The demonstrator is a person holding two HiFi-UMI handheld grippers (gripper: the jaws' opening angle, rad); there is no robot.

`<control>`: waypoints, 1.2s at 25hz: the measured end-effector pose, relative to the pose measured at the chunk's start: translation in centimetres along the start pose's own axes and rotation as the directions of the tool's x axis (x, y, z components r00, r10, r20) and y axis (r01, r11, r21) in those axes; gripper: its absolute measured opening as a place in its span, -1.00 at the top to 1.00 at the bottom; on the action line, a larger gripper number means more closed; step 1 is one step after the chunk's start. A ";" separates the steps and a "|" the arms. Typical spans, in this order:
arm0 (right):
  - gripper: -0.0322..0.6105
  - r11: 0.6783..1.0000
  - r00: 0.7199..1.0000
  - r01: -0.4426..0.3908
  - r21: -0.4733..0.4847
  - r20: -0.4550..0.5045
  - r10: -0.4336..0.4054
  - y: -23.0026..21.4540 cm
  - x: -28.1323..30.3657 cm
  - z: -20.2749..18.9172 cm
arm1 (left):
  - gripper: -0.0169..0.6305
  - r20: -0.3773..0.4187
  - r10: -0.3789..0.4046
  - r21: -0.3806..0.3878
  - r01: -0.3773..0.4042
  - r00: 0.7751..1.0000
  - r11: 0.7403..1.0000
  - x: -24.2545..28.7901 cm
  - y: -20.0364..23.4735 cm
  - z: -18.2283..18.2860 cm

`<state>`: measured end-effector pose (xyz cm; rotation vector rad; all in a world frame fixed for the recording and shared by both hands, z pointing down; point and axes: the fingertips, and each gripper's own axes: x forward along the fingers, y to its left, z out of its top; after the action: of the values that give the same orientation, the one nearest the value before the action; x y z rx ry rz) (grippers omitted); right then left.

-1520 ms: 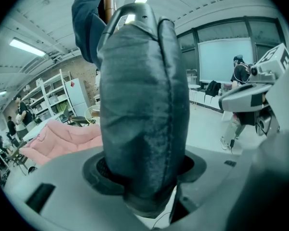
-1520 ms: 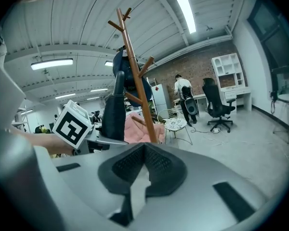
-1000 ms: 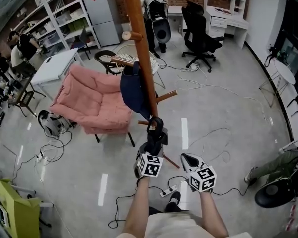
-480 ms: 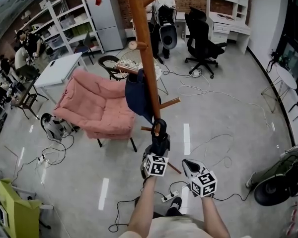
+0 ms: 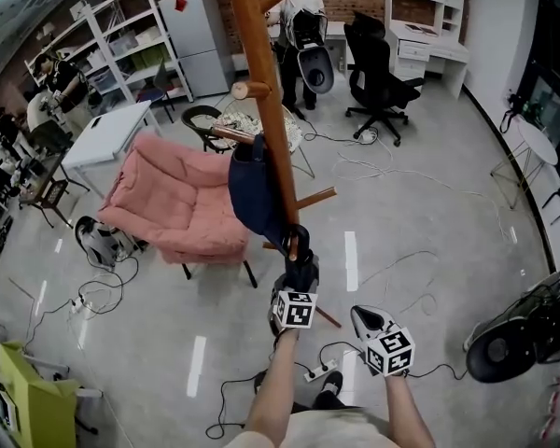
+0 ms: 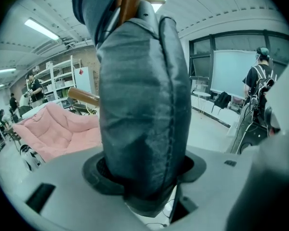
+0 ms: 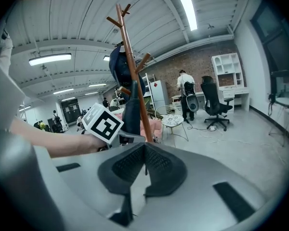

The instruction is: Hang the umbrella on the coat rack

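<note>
The wooden coat rack [image 5: 261, 82] rises in front of me, with pegs sticking out at several heights. A folded navy umbrella [image 5: 254, 189] hangs alongside the pole. Its upper end is by a short peg [image 5: 231, 132], and I cannot tell whether it rests on it. My left gripper [image 5: 299, 271] is shut on the umbrella's lower end. In the left gripper view the dark fabric [image 6: 142, 105] fills the space between the jaws. My right gripper [image 5: 362, 317] hovers just right of the left one, shut and empty, with its pads [image 7: 135, 165] meeting. From the right gripper view I see the rack [image 7: 135, 81] and the umbrella [image 7: 119, 66].
A pink armchair [image 5: 173, 194] stands left of the rack, with a wire side table [image 5: 261, 124] behind it. Cables and a power strip [image 5: 317, 370] lie on the floor by my feet. A black office chair [image 5: 373, 63], white desks, shelves and people are farther off.
My left gripper has sunk a little with the umbrella's lower end, staying close to the pole. The right gripper has hardly moved.
</note>
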<state>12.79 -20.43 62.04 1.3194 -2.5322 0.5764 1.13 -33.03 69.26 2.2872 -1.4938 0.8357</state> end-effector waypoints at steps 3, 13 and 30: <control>0.89 1.000 1.000 0.009 0.000 -0.006 -0.009 -0.2 0.0 -0.2 | 0.12 -0.003 -0.004 -0.023 0.004 1.000 1.000 0.3 -0.2 -0.3; 0.89 1.000 0.999 0.024 0.006 -0.032 -0.023 -0.3 -0.1 -1.1 | 0.12 -0.054 -0.022 -0.087 0.017 0.998 0.996 1.0 -1.1 -3.1; 0.89 1.000 1.000 0.012 0.008 -0.019 -0.012 0.2 0.7 -1.5 | -0.02 -0.002 -0.024 -0.136 0.024 1.000 0.990 -0.8 -1.3 -6.9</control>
<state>12.21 -20.20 63.60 1.3247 -2.5079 0.5950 -0.05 -28.30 74.31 2.1989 -1.4711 0.7077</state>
